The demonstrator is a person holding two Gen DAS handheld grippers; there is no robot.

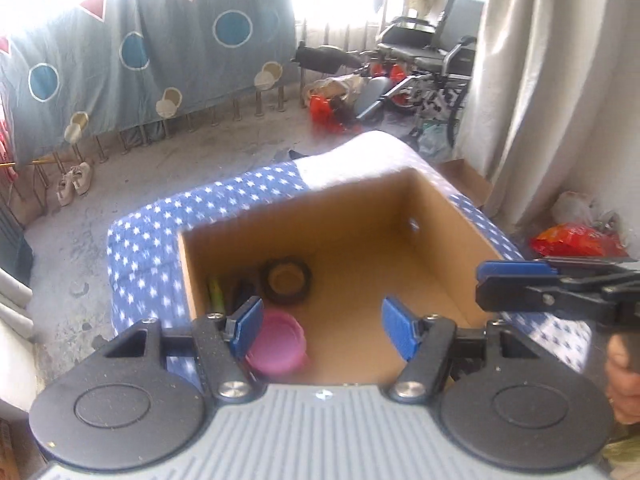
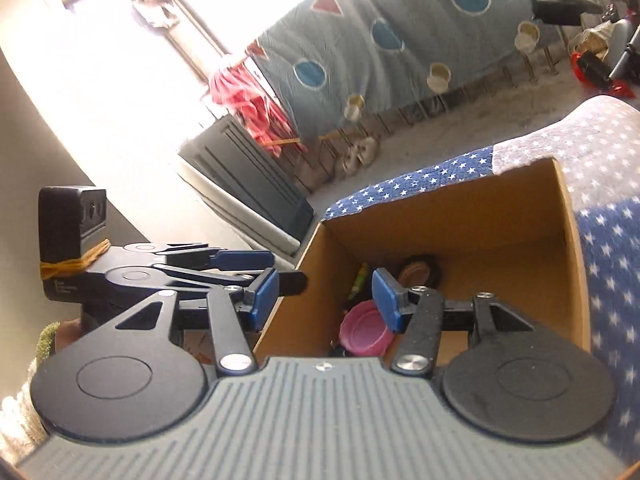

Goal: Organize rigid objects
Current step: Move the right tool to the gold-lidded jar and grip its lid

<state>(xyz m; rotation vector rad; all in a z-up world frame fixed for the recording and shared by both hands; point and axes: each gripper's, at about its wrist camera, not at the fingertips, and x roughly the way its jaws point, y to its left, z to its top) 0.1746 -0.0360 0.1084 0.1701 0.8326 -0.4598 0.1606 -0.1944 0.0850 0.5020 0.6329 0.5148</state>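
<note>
Grippers are hovering over the cardboard box (image 1: 448, 216); left gripper (image 1: 322, 326) and right gripper (image 2: 326, 300) are both gaping, gripping nothing; pink bowl (image 1: 276, 346) is lying inside at the near left.

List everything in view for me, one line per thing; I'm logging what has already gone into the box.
open brown cardboard box: one, on the star-print cover
blue star-print fabric cover: one, under the box
pink round plastic lid: one, on the box floor, near corner
black ribbed ring-shaped lid: one, box floor, behind the pink lid
green and dark pen-like sticks: count unclear, against the box's left wall
grey patterned hanging sheet: one, with blue circles and red triangles, at the back
pale shoes: one pair, on the floor
wheelchair: one, far right
left claw: open, empty, above the box
right claw: open, empty, above the box
</note>
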